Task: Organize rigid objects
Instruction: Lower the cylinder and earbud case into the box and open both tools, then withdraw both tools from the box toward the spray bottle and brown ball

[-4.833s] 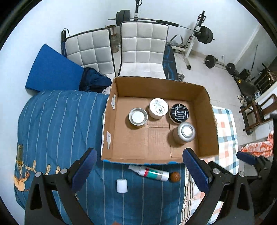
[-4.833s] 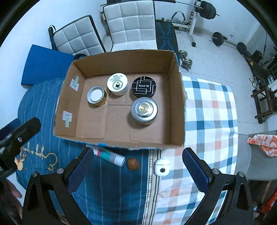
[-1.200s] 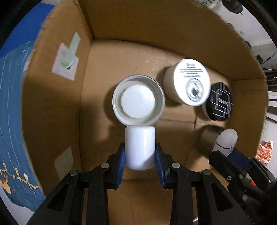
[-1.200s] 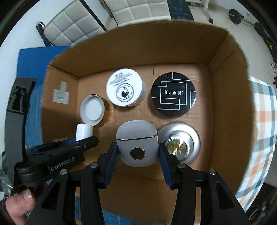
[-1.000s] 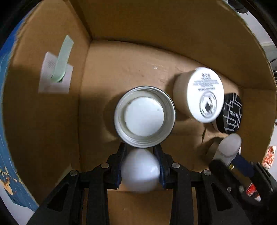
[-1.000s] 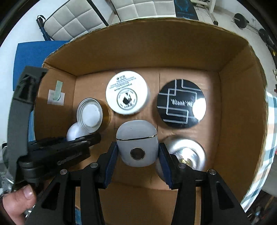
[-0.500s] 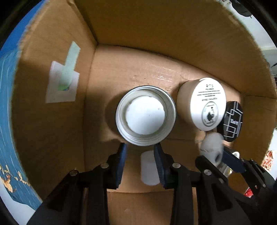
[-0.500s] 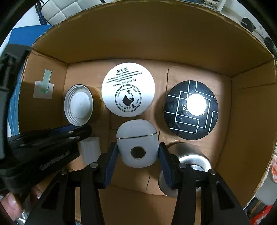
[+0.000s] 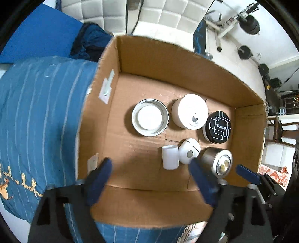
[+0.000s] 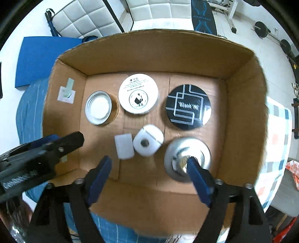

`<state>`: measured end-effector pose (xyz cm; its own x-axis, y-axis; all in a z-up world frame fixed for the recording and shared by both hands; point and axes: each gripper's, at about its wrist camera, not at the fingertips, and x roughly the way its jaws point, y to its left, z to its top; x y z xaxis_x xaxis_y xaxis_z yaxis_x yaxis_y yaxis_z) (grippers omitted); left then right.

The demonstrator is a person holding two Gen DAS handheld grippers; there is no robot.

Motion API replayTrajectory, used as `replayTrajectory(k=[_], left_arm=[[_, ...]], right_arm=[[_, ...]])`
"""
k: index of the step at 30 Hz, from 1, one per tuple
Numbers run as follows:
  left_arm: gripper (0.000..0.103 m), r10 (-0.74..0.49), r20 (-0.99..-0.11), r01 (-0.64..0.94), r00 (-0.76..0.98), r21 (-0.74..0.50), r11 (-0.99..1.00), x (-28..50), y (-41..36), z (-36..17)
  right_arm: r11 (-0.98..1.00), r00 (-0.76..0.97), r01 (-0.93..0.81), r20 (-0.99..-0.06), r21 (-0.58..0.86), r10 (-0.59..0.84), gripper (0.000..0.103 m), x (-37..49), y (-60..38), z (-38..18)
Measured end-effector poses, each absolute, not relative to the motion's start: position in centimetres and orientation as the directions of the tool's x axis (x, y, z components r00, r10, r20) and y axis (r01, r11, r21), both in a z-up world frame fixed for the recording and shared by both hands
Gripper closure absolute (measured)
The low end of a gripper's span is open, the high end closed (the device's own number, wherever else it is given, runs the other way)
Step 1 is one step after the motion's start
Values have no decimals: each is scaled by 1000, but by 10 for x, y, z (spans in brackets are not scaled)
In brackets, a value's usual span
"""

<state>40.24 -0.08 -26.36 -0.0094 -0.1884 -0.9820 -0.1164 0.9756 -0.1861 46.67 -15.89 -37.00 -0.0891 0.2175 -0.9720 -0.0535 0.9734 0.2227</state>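
A cardboard box (image 9: 130, 61) (image 10: 153, 50) holds a small white cylinder (image 9: 169, 157) (image 10: 124, 143) lying next to a white earbud case (image 9: 189, 151) (image 10: 148, 142). Around them stand a silver-lidded jar (image 9: 150, 117) (image 10: 98, 107), a white cream jar (image 9: 189, 111) (image 10: 138, 93), a black tin (image 9: 218, 126) (image 10: 188, 106) and a silver tin (image 9: 218, 161) (image 10: 186, 156). My left gripper (image 9: 151, 181) is open and empty above the box's near wall. My right gripper (image 10: 149, 179) is open and empty, also above the near wall.
The box sits on a blue striped bedcover (image 9: 37, 115) beside a checked cloth (image 10: 276, 130). White padded chairs (image 10: 84, 16), a blue mat (image 10: 37, 58) and weights (image 9: 250, 20) lie beyond the bed. The left gripper shows at the left of the right wrist view (image 10: 37, 155).
Both grippers have opened, released the white cylinder and the earbud case onto the box floor, and pulled back and up out of the box.
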Motion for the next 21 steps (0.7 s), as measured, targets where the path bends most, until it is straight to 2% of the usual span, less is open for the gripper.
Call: replayTrajectory(k=[1, 2, 8, 21], left_arm=[[6, -176, -984, -113, 13, -176, 978, 393, -3, -258], [6, -146, -988, -105, 51, -150, 983, 384, -4, -249], [6, -86, -985, -63, 148, -96, 993, 353, -31, -228], [6, -26, -950, -23, 313, -35, 999, 317, -45, -166]], right_arm=[[973, -79, -56, -972, 225, 220, 1, 461, -162, -365], [973, -69, -58, -973, 223, 219, 0, 456, -165, -362], [989, -1, -76, -991, 130, 131, 0, 427, -166, -336], [996, 150, -13, -984, 92, 93, 0, 376, -196, -255]])
